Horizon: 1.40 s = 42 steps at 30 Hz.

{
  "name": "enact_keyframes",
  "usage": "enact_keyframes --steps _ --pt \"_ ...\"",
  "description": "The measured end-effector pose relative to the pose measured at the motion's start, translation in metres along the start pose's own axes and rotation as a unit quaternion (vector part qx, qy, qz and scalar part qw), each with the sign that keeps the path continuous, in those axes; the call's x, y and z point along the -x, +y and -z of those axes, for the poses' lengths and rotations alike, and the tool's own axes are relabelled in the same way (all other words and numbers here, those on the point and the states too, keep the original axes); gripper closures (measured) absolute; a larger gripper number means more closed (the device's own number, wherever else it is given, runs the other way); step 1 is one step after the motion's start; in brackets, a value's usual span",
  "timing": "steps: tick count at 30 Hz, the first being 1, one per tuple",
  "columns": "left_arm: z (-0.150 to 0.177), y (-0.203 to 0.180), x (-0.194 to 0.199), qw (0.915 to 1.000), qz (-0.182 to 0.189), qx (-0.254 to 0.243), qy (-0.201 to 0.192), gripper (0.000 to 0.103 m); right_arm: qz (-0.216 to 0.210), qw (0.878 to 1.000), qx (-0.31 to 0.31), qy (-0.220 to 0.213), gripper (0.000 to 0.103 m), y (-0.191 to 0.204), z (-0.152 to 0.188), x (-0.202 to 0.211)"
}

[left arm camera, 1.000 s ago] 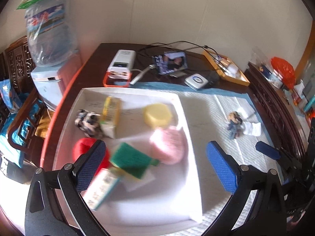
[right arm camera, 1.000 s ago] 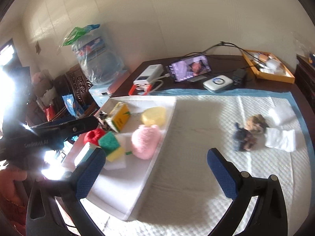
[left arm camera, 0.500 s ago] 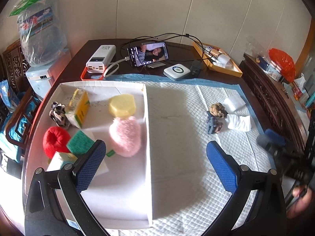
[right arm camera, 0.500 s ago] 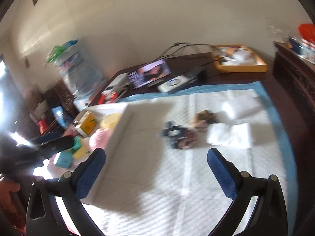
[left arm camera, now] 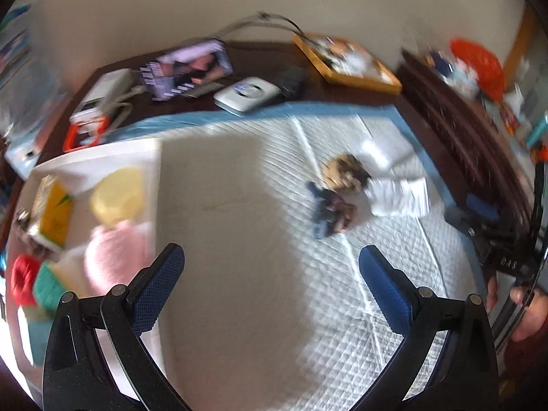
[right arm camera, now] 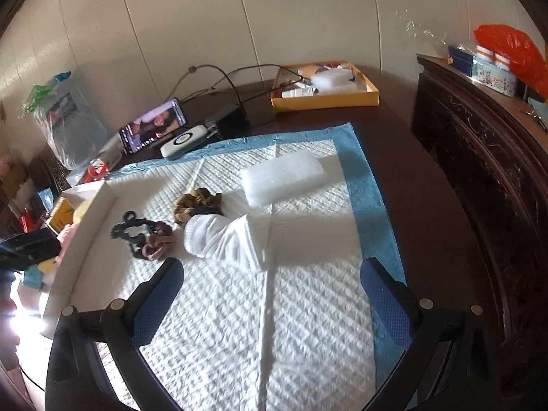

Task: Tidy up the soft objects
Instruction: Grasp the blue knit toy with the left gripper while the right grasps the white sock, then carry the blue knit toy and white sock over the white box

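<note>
Several soft things, blurred, seemingly sit in the white tray (left arm camera: pixel 102 150) at nine o'clock, while scrunchies (right arm camera: pixel 200 203), sock (right arm camera: pixel 222 239) and foam block (right arm camera: pixel 282 178) remain; both hand-held grippers (right arm camera: pixel 270 291) gape empty.

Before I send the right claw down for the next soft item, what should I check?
1. Right claw open and empty: ok.
2. Left claw open and empty: ok.
3. White folded sock is nearest and unobstructed on the white quilted pad: ok.
4. Sock free of its neighbours: not ok; the brown scrunchie touches its cuff, and the dark and pink scrunchies lie close beside it.
5. Space left in the white tray: cannot tell; the left view is blurred and the right view shows only its edge.
6. White foam block lies apart, behind the sock: ok.
</note>
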<state>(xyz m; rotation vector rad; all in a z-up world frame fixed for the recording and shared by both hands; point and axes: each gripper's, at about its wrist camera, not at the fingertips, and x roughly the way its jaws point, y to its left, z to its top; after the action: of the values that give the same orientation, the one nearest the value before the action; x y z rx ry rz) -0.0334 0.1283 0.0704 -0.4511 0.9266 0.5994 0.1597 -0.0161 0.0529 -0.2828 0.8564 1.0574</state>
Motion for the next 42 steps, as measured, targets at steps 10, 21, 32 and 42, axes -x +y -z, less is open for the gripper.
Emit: enact_keyframes --steps 10,21,32,42 --pt "-0.026 -0.031 -0.053 0.9989 0.009 -0.04 0.022 0.0 0.008 0.99 0.141 0.018 0.002 0.037 -0.013 -0.045" --pt "-0.031 -0.036 -0.095 0.997 0.016 -0.055 0.051 0.067 -0.047 0.987 0.144 0.046 0.056 0.032 -0.015 -0.051" --pt "-0.021 -0.02 -0.051 0.9987 0.047 -0.012 0.011 0.072 -0.074 0.996 0.042 0.026 0.076 0.01 -0.01 -0.011" --pt "-0.017 -0.015 0.048 0.9939 0.061 -0.025 -0.089 0.072 -0.062 0.996 -0.025 -0.062 0.076 0.002 -0.019 0.046"
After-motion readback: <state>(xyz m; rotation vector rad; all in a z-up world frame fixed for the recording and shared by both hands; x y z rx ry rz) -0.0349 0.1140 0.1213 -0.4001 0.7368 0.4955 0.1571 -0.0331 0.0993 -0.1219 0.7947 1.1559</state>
